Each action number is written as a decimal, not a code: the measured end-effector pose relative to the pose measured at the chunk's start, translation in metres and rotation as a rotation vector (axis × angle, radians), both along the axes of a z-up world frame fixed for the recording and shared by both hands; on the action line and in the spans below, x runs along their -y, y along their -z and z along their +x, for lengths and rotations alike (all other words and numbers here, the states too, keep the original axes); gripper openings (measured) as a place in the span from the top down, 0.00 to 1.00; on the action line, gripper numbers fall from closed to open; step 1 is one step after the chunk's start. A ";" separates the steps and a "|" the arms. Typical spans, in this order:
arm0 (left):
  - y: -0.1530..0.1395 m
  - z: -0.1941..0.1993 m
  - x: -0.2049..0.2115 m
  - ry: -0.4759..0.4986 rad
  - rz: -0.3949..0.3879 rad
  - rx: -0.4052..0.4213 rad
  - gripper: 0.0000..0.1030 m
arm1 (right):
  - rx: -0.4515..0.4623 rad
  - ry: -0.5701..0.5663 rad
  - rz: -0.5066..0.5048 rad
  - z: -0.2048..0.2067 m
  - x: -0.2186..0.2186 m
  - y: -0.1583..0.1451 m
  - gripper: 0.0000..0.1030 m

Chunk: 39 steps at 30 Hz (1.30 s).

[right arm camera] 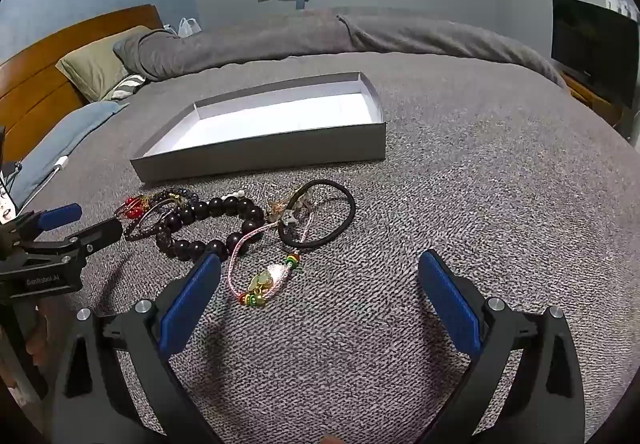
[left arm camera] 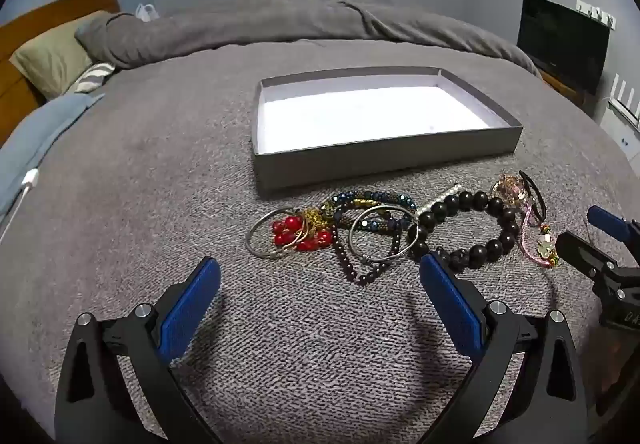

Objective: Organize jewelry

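Observation:
A pile of jewelry lies on the grey bedspread in front of an empty grey box (left arm camera: pixel 384 159) with a white inside. It holds silver bangles with red beads (left arm camera: pixel 288 234), a large dark bead bracelet (left arm camera: pixel 480 228), a small bead chain (left arm camera: pixel 360 268), a pink cord bracelet with charms (right arm camera: pixel 260 280) and a black hair tie (right arm camera: pixel 320 215). My left gripper (left arm camera: pixel 320 272) is open and empty, just short of the pile. My right gripper (right arm camera: pixel 320 268) is open and empty, near the pink cord bracelet. The box also shows in the right wrist view (right arm camera: pixel 260 155).
Pillows (left arm camera: pixel 52 55) and a wooden headboard (left arm camera: pixel 24 31) are at the far left. A rolled grey duvet (left arm camera: pixel 300 23) lies behind the box. A white charger cable (left arm camera: pixel 24 187) lies at the left. A dark screen (left arm camera: pixel 564 39) stands at the right.

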<state>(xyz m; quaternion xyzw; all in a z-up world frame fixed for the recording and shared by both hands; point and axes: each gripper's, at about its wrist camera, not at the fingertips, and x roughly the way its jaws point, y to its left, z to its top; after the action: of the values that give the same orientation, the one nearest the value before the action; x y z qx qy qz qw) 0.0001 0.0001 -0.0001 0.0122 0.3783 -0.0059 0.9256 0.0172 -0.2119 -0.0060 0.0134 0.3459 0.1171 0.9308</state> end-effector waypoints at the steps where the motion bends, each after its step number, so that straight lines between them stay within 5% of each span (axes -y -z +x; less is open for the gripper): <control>1: 0.000 0.000 0.000 0.000 0.001 -0.006 0.04 | 0.003 0.002 -0.001 0.000 0.000 0.000 0.05; 39: 0.004 0.003 -0.003 -0.005 -0.007 -0.014 0.04 | 0.017 0.008 -0.010 -0.002 -0.002 0.004 0.05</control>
<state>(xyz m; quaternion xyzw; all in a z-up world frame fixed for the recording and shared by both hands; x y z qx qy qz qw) 0.0029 0.0027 -0.0038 0.0081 0.3846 -0.0051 0.9230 0.0157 -0.2100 -0.0095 0.0091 0.3384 0.1120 0.9343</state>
